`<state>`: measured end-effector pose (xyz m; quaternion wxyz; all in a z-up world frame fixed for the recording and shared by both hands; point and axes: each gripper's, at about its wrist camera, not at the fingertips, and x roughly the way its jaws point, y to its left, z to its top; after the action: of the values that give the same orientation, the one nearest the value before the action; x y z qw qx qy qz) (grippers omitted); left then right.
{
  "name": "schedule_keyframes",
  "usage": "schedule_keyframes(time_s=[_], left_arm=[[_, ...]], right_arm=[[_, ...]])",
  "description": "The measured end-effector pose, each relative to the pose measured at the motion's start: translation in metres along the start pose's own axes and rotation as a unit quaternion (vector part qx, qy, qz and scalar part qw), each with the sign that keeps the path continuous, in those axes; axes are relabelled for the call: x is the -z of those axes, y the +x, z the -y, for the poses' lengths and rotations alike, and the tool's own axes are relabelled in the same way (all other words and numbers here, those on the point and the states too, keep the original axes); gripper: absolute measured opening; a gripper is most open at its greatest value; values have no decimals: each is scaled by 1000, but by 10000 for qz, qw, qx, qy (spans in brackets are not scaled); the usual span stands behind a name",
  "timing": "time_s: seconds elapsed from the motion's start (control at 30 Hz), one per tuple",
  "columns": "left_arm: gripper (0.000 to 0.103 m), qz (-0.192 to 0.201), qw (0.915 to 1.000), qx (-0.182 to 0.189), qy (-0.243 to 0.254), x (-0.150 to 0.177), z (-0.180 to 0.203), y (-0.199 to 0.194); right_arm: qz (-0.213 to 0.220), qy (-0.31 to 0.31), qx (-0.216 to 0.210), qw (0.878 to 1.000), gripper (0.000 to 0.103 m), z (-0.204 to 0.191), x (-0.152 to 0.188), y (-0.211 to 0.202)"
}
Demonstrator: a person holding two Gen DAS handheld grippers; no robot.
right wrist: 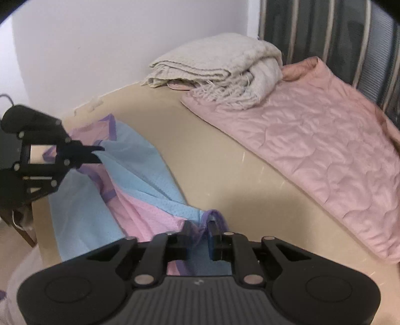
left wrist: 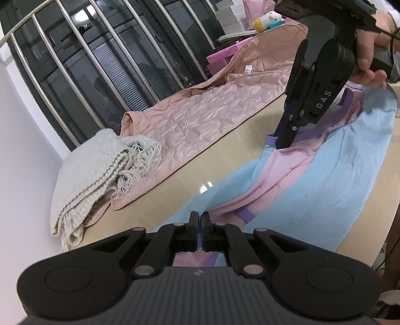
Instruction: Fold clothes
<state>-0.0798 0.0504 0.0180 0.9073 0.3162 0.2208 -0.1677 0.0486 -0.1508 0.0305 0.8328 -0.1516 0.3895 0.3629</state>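
Observation:
A mesh garment (left wrist: 312, 187) (right wrist: 140, 175) in light blue and pink with purple trim lies stretched across the beige table (left wrist: 225, 150) (right wrist: 212, 162). My left gripper (left wrist: 200, 217) (right wrist: 98, 152) is shut on one end of it, its fingers pinching the fabric at the near edge. At the other end my right gripper (right wrist: 201, 226) (left wrist: 281, 143) points steeply down. It is shut on the purple trim, which bunches between its fingers. A person's hand (left wrist: 370, 50) holds the right gripper. The cloth between the two grippers is creased and partly twisted.
A pink quilted blanket (left wrist: 200, 117) (right wrist: 325, 155) covers the far side of the table, with a folded cream fringed throw (left wrist: 95, 170) (right wrist: 220, 65) on its end. Metal window bars (left wrist: 100, 50) stand behind. Pink boxes (left wrist: 222, 56) and a plush toy (left wrist: 267, 20) sit far off.

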Motion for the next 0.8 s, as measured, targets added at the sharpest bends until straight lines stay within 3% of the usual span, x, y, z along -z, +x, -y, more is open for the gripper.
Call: schedule_keyframes(time_s=[0.07,0.13,0.23,0.43,0.53,0.67,0.8], left_arm=[[2,-10,10000,4,-37,-1,-1,2],[2,-12,10000,-2,-91,-2,-3,3],[2,27,9998,32,-206,-6,-6,4],[2,171,9996,31,-229,-16,-3,2],[2,182,9998,47,-7,-10,5,-8],[3,-81,9997,200,113,7,15,-11],[8,-219,9970,651,-369,14,-2,-19]], right_arm=[[309,-101,71,9994,3,-6,2,-5],[858,-229,416,9952,3,-14,6,-21],[1796,-287,756,9804,3,-21,18,-51],[2407,-513,1213,9616,3,-33,44,-67],[2596,-840,1353,9525,3,-50,61,-80],[2262,-1576,1343,9518,3,-82,93,-84],[1452,-1892,961,9664,7,-101,113,-76]])
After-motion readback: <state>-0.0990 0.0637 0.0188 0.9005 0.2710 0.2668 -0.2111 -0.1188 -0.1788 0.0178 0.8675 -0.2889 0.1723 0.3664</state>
